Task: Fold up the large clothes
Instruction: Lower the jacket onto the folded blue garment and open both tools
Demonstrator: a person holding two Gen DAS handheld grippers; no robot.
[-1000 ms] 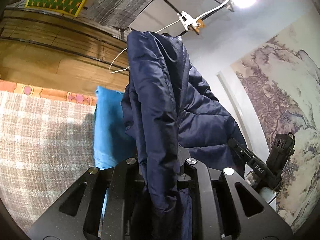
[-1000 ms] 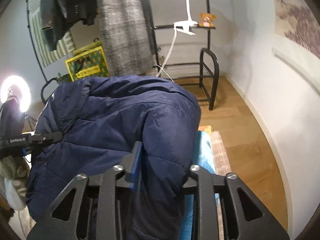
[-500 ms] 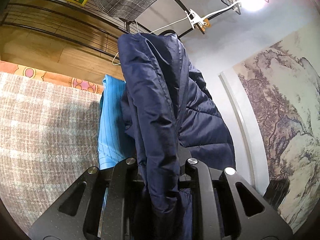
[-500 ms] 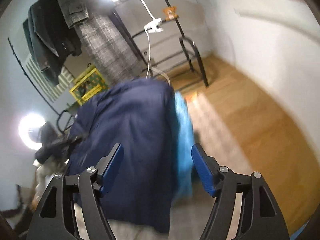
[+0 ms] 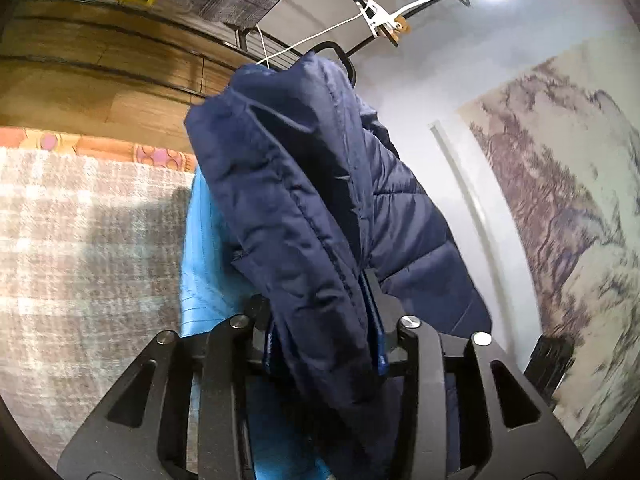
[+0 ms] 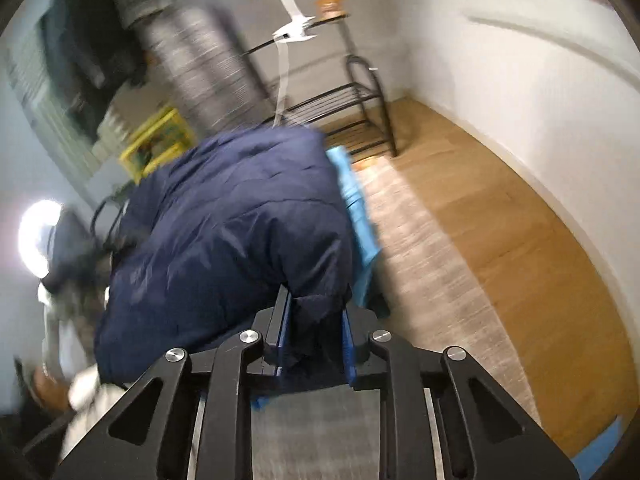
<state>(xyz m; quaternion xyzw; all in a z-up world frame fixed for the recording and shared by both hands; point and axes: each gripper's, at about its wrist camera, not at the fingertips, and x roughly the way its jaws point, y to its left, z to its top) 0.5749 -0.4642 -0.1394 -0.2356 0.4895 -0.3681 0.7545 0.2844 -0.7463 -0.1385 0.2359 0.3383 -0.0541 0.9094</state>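
A navy blue puffer jacket [image 5: 312,208] hangs lifted above the bed. My left gripper [image 5: 320,320] is shut on a thick fold of it, and the fabric drapes over and hides the fingertips. In the right wrist view the same jacket [image 6: 224,240] bulges ahead and to the left. My right gripper [image 6: 312,320] is shut on a bunched edge of it between the blue pads. The right view is blurred by motion. A light blue cloth [image 5: 200,264] lies under the jacket and also shows in the right wrist view [image 6: 356,204].
A beige plaid blanket [image 5: 80,248] covers the bed, with an orange patterned edge [image 5: 100,146]. A black metal rack [image 6: 352,108] stands on the wood floor [image 6: 520,240] by the white wall. A ring light [image 6: 38,236] glows at left. Clothes hang behind.
My right gripper let go of the jacket half a second ago, swung with its fingers open, and has now shut again on the jacket's edge. My left gripper kept its hold.
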